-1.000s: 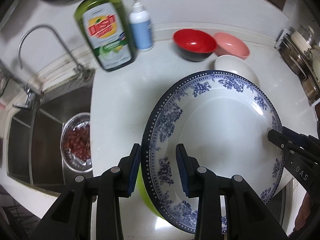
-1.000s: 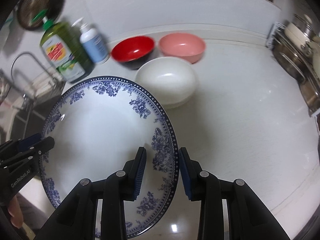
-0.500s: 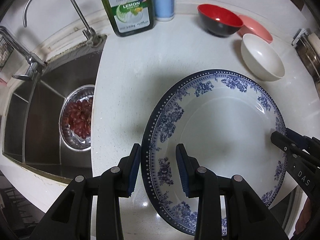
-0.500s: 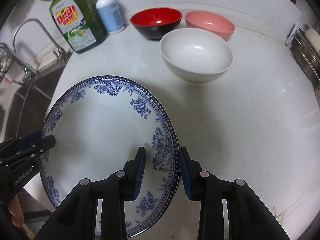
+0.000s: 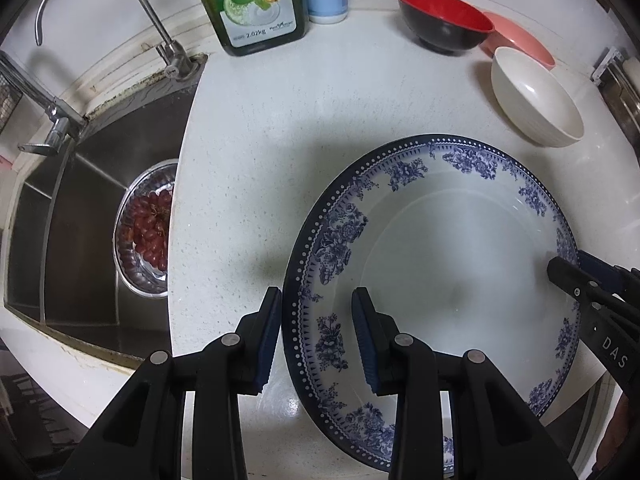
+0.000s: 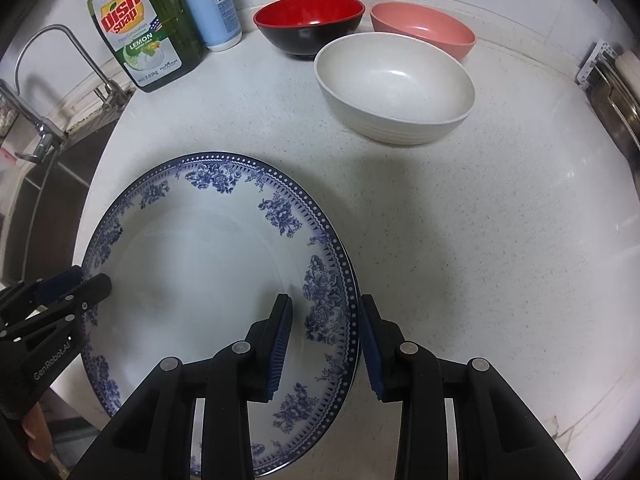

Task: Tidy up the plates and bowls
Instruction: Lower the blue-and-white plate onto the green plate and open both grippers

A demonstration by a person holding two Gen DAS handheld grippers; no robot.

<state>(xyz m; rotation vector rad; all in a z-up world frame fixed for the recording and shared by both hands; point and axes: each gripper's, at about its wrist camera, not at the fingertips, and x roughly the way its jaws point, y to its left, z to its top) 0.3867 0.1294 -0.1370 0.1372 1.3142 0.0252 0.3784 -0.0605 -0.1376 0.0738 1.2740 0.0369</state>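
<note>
Straddling opposite rims of the blue-patterned plate (image 5: 460,264), left hand-held gripper (image 5: 316,332), right hand-held gripper (image 6: 324,344), both holding it

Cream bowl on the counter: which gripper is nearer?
Right. The right gripper straddles the blue-patterned plate's rim nearest the cream bowl; the left gripper holds the opposite, sink-side rim.

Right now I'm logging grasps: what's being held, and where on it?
The blue-and-white floral plate, carried by opposite edges: the left gripper straddles its left rim, the right gripper its right rim.
</note>
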